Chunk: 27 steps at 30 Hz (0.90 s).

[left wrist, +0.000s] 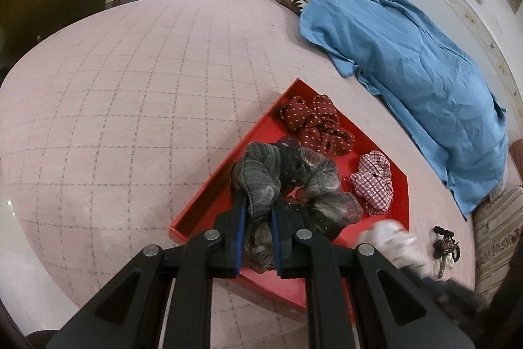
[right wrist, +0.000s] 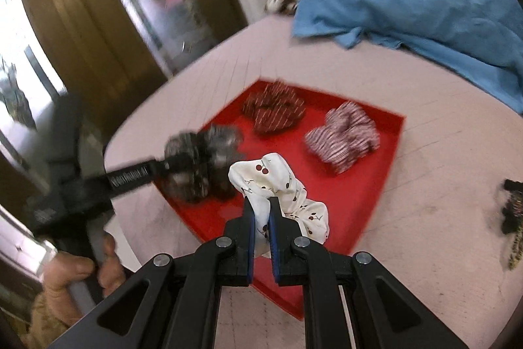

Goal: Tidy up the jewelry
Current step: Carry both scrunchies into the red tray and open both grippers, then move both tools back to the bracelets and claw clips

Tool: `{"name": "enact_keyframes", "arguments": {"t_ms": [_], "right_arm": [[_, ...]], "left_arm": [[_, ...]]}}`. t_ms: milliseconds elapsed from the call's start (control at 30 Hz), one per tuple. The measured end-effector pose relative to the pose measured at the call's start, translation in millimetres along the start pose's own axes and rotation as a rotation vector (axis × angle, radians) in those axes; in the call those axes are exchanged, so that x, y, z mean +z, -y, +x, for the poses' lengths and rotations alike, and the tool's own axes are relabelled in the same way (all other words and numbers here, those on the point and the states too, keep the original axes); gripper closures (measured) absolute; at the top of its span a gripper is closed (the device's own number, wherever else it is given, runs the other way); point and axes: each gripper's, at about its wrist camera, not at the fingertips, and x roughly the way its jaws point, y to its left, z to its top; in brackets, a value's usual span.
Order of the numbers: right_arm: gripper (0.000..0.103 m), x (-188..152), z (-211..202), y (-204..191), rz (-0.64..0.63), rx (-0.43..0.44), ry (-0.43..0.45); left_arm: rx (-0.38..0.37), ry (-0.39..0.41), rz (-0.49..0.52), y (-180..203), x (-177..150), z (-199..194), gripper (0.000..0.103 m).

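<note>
Both tools are loaded. Left tool (left wrist: 258, 208) is clamped on a grey/black scrunchie (left wrist: 294, 182), pads pinching one gathered fold, the rest of the ring bulging out over the near-left part of the red tray (left wrist: 209, 195). Right tool (right wrist: 261, 211) is clamped on a white cherry-print scrunchie (right wrist: 281, 185), also by a single fold, hanging over the tray's near edge; whether either one touches the tray floor I can't tell.

Already lying in the tray: a dark red dotted scrunchie (left wrist: 313, 126) toward the far corner and a red/white checked scrunchie (left wrist: 372, 182) on the right side, apart from each other. A dark tangle of small accessories (left wrist: 444, 247) lies on the pink checked bed cover (left wrist: 114, 94) just right of the tray, prob. still to sort.

Handling, as a judgement: all very light, soft, floppy fabric over elastic; nothing fragile, not slippery. A pinch on one bunched fold is enough, no need to span the ring. Main risk is fabric clinging to the pads on release, or landing on top of a neighbour. The tangle looks fiddlier; take it by its bulk.

Writing: white lettering along the left tool's arm in the right wrist view, too blurred to read. No other labels seen.
</note>
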Motion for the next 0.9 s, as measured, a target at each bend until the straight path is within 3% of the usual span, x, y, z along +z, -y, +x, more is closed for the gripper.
{"name": "enact_keyframes", "arguments": {"t_ms": [267,400,500,567,900], "right_arm": [[0.094,-16,29,-8,-0.05,-0.019,-0.07],[0.091,-13,25,-12,-0.072,-0.024,-0.052],[0.074,-12,15,-13,-0.074,-0.022,-0.024],[0.066,-13,5,-16,-0.074,-0.022,-0.002],[0.059,-35,-56,15,-0.04,-0.056,0.078]], "left_arm": [[-0.045,-0.023,-0.027,-2,0,6,0.088],[-0.051,0.013,-0.003,5,-2,-1,0.067],[-0.066,0.062,0.013,10,-2,-10,0.051],[-0.071,0.086,0.027,14,-4,-14,0.048],[-0.066,0.094,0.092,36,-13,-16,0.045]]}}
